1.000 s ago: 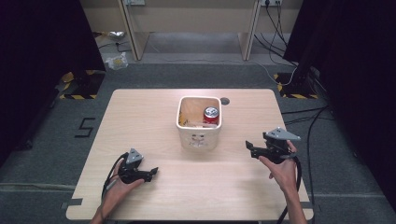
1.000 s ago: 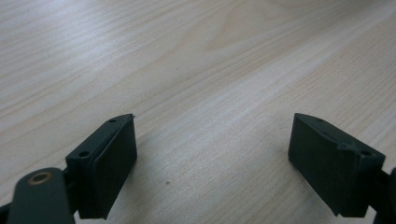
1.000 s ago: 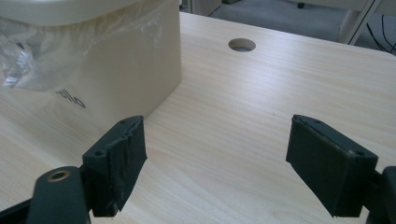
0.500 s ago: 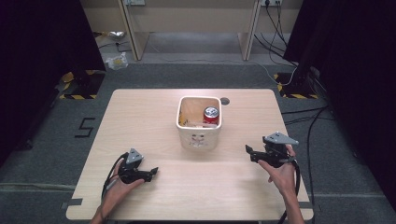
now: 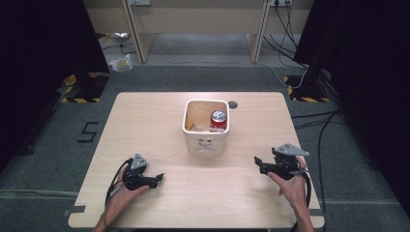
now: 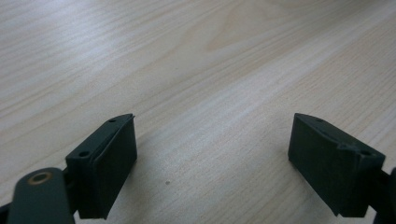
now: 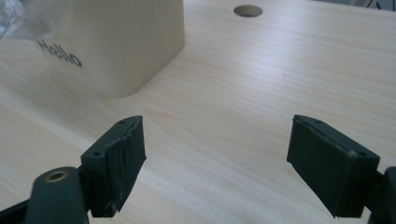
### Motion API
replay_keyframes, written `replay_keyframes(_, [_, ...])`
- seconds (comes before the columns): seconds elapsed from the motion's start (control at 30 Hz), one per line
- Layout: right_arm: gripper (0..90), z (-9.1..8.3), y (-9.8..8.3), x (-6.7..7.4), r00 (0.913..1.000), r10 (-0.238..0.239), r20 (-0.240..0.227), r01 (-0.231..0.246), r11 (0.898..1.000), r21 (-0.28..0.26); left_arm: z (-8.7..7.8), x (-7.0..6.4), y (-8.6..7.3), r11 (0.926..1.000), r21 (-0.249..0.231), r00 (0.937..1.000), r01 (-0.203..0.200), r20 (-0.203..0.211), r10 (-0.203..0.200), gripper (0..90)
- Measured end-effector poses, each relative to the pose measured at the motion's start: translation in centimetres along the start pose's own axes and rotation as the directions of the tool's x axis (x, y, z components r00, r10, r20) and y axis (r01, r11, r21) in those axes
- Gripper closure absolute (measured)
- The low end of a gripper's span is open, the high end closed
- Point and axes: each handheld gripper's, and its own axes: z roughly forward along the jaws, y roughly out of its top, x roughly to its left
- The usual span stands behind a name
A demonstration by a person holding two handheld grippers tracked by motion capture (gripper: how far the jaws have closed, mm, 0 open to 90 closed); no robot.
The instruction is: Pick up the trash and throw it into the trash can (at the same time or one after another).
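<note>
A light wooden rectangular tabletop [image 5: 145, 125] stood on grey carpet, seen from above. Near its middle, toward the far edge, sat a cream square plastic bin [image 5: 206, 126] with a small face printed on its near wall. Inside the bin, at its right side, a red drink can with a silver top [image 5: 218, 118] stood upright. A small round cable hole [image 5: 233, 104] pierced the tabletop just beyond the bin's right corner.

The left gripper [image 5: 158, 178], black and held in a person's hand, rested low at the near left of the tabletop, well apart from the bin. Its jaws were spread wide with bare wood between them [image 6: 212, 163].

The right gripper [image 5: 258, 162], also hand-held, sat at the near right, pointing inward. Its jaws were likewise wide apart and held nothing [image 7: 215, 165]. In the right gripper view the bin [image 7: 121, 42] stood ahead to the left, the word "Hello" printed on its side.
</note>
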Motion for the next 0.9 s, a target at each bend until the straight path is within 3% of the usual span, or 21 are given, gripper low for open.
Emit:
replay_keyframes(0.53, [16.5, 0.2, -3.3, 0.3, 0.9999, 0.015, 0.002, -0.015, 0.997, 0.071, 0.0, 0.0, 0.0, 1.0000, 0.001, 1.0000, -0.003, 0.002, 0.003, 14.6])
replay_keyframes(0.9, [16.5, 0.1, -4.4, 1.1, 1.0000, -0.001, -0.002, 0.002, 0.996, 0.092, 0.0, 0.0, 0.0, 1.0000, 0.001, 1.0000, -0.003, 0.002, 0.003, 14.6])
